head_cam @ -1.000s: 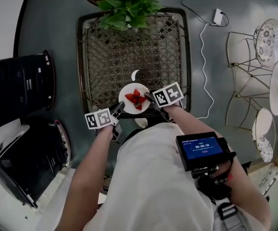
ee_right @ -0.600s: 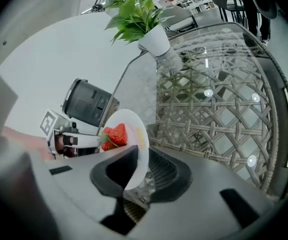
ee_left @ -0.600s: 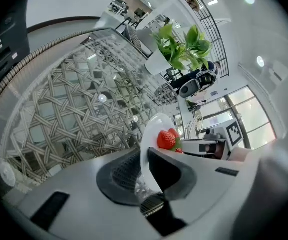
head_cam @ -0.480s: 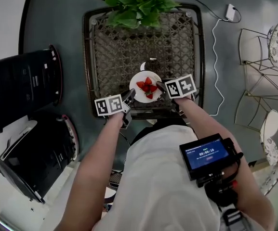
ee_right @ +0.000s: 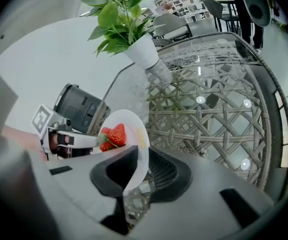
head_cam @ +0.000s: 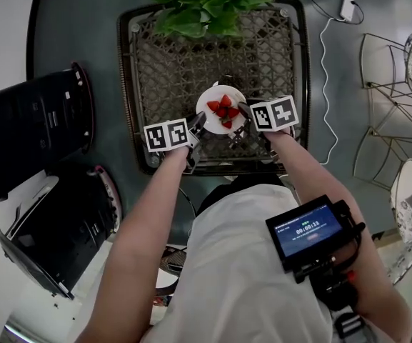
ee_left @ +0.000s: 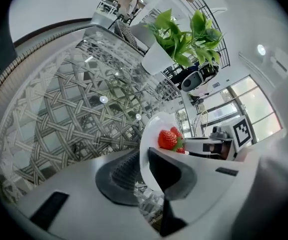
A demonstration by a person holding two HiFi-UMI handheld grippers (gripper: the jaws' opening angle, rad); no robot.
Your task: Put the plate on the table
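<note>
White round plate (head_cam: 208,99) of red strawberries (head_cam: 223,110), gripped both sides.
Left gripper (head_cam: 197,125) and right gripper (head_cam: 243,111) each clamp its rim between narrowed jaws.

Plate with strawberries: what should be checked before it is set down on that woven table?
1. Grip of left gripper on the plate rim: ok, shut on it.
2. Grip of right gripper on the opposite rim: ok, shut on it.
3. The strawberries lie mid-plate, off the rim: ok.
4. Plate is over the table, inside its frame: ok.
5. The plant stands apart, at the far edge: ok.
6. Gap between plate and tabletop: cannot tell.
</note>
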